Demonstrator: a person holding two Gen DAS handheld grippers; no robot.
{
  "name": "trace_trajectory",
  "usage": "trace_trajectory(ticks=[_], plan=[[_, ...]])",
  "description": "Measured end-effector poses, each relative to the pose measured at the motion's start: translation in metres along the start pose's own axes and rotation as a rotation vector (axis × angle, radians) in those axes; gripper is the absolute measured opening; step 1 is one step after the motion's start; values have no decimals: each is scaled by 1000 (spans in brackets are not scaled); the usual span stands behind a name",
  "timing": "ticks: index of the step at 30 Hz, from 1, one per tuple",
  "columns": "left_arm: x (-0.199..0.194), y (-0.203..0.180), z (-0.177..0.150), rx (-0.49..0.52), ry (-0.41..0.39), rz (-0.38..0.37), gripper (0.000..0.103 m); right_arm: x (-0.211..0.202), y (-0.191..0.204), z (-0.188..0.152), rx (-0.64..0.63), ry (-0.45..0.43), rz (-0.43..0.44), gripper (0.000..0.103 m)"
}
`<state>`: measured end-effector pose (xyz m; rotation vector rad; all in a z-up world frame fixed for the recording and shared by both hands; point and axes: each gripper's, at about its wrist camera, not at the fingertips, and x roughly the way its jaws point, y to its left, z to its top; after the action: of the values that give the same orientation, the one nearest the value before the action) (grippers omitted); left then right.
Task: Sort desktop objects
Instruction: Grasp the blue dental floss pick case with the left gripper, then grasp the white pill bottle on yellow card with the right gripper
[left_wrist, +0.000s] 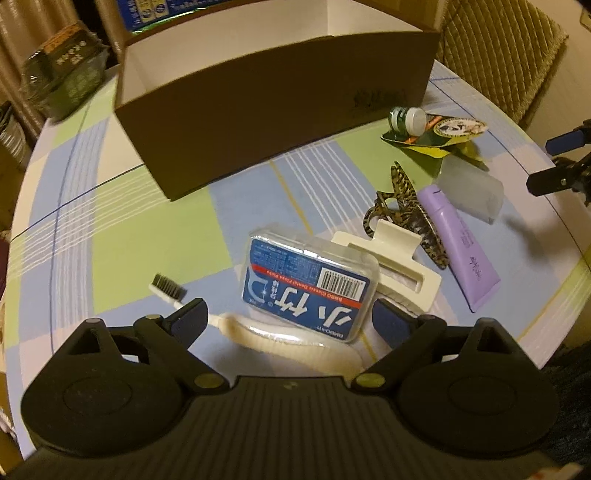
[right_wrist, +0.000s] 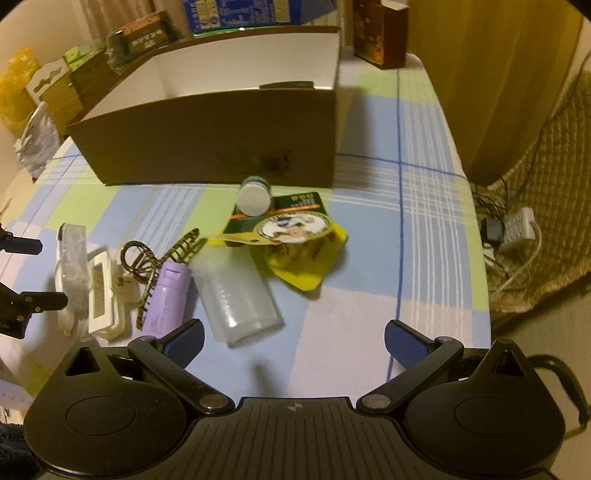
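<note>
I hold a gripper in each hand above a round surface covered in a pastel checked cloth of blue, green and pink. The largest thing on it is an open cardboard box at the far side, brown outside and white inside; what I can see of its inside looks empty, so I judge the sorting has barely begun. Everything to be sorted lies loose on the cloth, on my side of the box. Biggest among these is a frosted plastic bottle lying on its side, touching a lilac tube. Nearer my left gripper is a clear case of dental floss picks with a blue label, resting partly on a white toothbrush and against a cream hair clip. A tortoiseshell hair clip lies between the cream clip and the tube. Beside the box wall are a yellow and green packet and a small green jar with a white lid lying on it. My left gripper is spread wide, one finger each side of the floss case, not pressing it. My right gripper is also spread wide and holds nothing, hanging over bare cloth just beside the bottle. Every item is left to place.
</note>
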<state>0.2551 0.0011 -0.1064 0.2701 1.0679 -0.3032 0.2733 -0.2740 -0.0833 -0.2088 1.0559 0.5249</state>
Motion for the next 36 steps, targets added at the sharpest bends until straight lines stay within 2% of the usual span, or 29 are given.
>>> trace_trajectory(ticks=[17,21,27,36], plan=[[32,2,11,114,3,-95,94,6,-19,-7,134,15,-46,101],[33,2,10,136,-12,-109,88,7,-22,-9,148,21,-52,101],[24,2,9,150,-51,-68,87,6,-22,-5,139,3,-43,101],[-1,18,17,56,-100,22,87,0,-12,14,90,-92,-2,101]])
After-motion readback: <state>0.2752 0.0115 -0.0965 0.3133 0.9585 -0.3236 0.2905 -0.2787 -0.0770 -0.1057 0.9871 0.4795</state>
